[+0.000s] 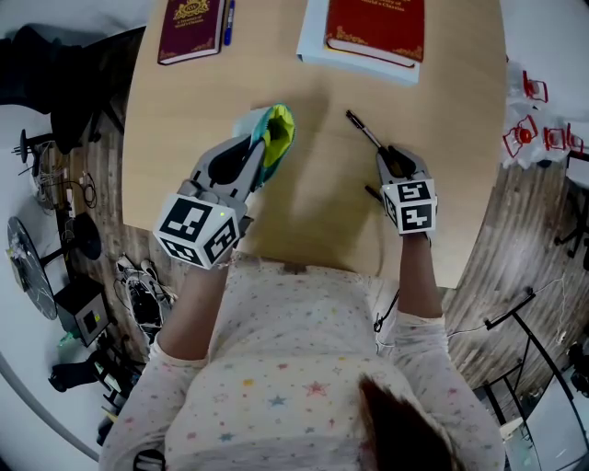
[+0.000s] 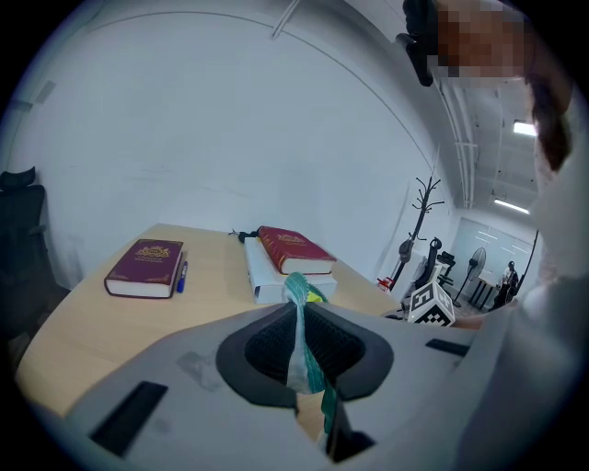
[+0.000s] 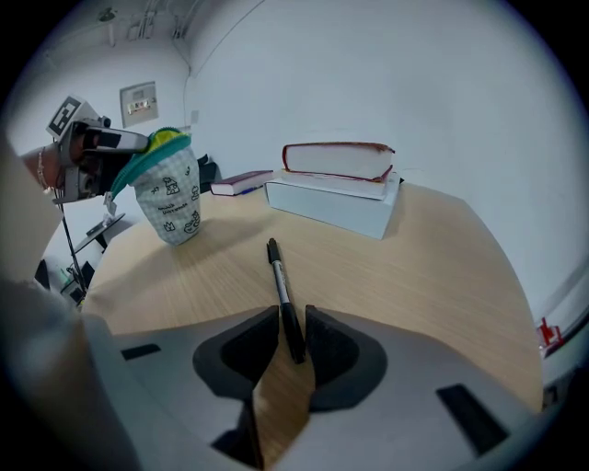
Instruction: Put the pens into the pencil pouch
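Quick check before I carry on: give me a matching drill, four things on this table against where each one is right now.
Things:
1. pencil pouch
2. black pen
3. blue pen
4. red book

Places:
A. on top of the white book
B. between the jaws of the right gripper
C. rim pinched by the left gripper
D. beside the maroon book

Pairs: 1-C, 2-B, 3-D, 4-A

Light wooden table [image 1: 313, 184], white walls [image 2: 230, 120], plank floor [image 1: 515, 235]
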The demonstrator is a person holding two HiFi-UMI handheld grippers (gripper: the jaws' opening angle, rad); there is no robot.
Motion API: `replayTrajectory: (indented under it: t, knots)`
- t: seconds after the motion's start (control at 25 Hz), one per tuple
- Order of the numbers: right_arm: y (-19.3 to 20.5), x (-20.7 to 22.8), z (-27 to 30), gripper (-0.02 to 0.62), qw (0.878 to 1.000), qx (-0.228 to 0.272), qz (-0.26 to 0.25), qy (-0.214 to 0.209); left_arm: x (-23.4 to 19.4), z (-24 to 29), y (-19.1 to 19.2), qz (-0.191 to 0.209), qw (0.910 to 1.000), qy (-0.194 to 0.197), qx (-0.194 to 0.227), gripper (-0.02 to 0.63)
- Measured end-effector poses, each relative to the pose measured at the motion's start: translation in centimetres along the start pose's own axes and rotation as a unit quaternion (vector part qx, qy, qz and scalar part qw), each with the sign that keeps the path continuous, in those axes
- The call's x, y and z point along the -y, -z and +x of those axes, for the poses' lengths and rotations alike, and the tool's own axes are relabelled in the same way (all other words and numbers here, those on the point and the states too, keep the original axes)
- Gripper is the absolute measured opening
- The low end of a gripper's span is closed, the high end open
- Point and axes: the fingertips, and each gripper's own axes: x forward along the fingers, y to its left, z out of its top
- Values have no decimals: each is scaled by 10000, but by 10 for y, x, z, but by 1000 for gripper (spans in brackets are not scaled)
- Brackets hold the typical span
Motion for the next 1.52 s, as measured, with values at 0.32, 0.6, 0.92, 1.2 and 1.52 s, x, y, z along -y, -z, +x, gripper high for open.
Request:
replayTrajectory:
  t: [0.32, 0.6, 0.92, 1.2, 1.52]
  knots:
    - [-1, -3, -1, 49, 9999, -97, -138, 25, -1, 0, -1, 11, 10000, 20, -8, 34]
    - [-11, -5, -12, 48, 10000, 28, -54, 11, 1, 1, -1, 83, 9999, 94, -30, 34]
    - [-41, -16, -43, 48, 9993, 369, -91, 32, -1, 3, 0, 127, 9996, 239, -44, 34]
    - [-66, -34, -72, 48, 9977, 629, -232, -25, -2, 4, 1, 91, 9992, 389, -52, 34]
    - [-99, -67, -114, 48, 9936, 953, -585, -181, 1, 2, 3, 124, 9980, 608, -71, 34]
